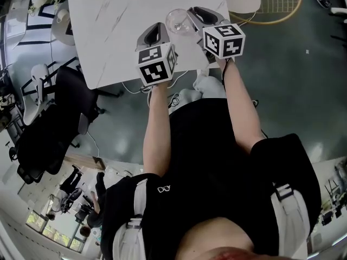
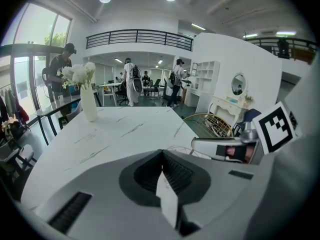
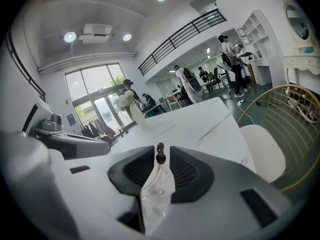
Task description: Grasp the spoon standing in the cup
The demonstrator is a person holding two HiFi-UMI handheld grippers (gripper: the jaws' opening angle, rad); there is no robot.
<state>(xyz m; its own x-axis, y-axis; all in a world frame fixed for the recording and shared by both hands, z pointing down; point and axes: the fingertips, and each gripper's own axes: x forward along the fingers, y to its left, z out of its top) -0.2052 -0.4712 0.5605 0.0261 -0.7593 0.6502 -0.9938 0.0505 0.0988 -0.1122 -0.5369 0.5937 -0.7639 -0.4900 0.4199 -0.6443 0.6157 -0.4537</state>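
Clear spoon [image 3: 158,181] upright, dark tip uppermost

A clear glass cup [image 1: 179,21] stands upright on the white bench [image 1: 119,31]. A slim, dark-knobbed spoon [image 3: 160,163] stands upright inside it.
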